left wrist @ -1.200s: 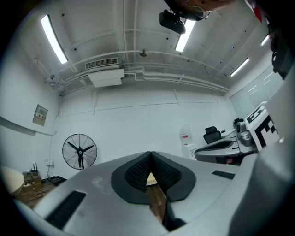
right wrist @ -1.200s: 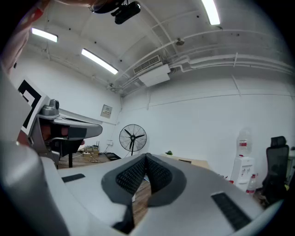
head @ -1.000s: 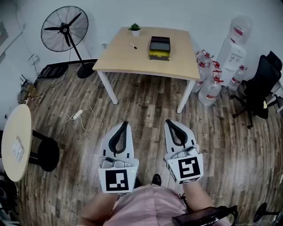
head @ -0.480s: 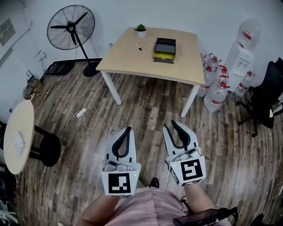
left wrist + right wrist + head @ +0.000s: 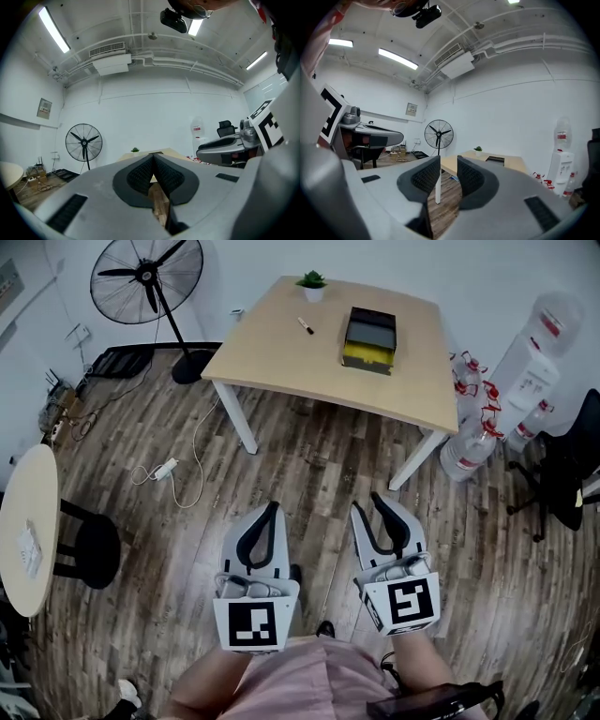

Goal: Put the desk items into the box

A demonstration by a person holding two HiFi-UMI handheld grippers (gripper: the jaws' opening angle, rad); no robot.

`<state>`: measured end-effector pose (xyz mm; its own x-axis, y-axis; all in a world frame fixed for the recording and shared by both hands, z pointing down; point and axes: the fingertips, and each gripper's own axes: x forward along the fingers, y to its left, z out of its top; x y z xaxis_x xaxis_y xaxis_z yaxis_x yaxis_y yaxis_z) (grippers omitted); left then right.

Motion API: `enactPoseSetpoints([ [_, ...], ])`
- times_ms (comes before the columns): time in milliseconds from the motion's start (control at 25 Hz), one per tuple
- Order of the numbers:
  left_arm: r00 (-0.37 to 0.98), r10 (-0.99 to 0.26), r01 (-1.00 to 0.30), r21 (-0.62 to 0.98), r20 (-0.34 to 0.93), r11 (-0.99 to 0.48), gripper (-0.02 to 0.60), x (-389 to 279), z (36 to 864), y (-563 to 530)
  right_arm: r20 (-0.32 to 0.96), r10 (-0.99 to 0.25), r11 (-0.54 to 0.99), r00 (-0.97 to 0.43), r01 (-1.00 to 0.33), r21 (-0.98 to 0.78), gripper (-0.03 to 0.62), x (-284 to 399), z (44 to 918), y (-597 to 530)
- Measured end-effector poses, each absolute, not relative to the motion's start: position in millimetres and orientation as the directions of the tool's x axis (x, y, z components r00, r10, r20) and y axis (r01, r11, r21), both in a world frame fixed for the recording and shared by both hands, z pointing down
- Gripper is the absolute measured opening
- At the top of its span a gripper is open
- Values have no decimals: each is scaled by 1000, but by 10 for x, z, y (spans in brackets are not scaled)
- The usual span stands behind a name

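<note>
A wooden desk (image 5: 281,352) stands across the room. On it are a black box with a yellow side (image 5: 369,327), a dark marker (image 5: 306,325) and a small potted plant (image 5: 312,281). Both grippers are held low in front of me over the wood floor, far short of the desk. My left gripper (image 5: 270,508) (image 5: 152,157) is shut, its pads meeting at the tip with nothing between them. My right gripper (image 5: 377,499) (image 5: 449,160) stands a little open and holds nothing. The right gripper view shows the desk (image 5: 508,163), box (image 5: 496,159) and plant (image 5: 478,149) in the distance.
A pedestal fan (image 5: 145,273) stands left of the desk. Water bottles (image 5: 469,418), a dispenser (image 5: 539,352) and a black office chair (image 5: 572,460) are on the right. A round table (image 5: 23,531), a stool (image 5: 89,549) and a power strip with cable (image 5: 164,470) are at the left.
The desk has shifted right and slightly nearer in the head view as I move toward it. Both grippers keep their pose and jaw state.
</note>
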<state>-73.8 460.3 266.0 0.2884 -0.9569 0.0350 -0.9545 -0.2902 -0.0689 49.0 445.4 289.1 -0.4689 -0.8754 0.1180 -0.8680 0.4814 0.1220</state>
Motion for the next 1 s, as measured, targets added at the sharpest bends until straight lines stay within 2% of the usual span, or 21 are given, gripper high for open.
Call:
enactPoseSetpoints([
  [560, 320, -947, -945, -84, -34, -316, 11, -1549, 2415, 2874, 83, -900, 436, -428, -884, 170, 97, -288, 2636, 2734],
  [1000, 359, -933, -931, -65, -5, -358, 11, -1545, 2543, 2260, 101, -916, 401, -388, -900, 171, 86, -295, 2702, 2158],
])
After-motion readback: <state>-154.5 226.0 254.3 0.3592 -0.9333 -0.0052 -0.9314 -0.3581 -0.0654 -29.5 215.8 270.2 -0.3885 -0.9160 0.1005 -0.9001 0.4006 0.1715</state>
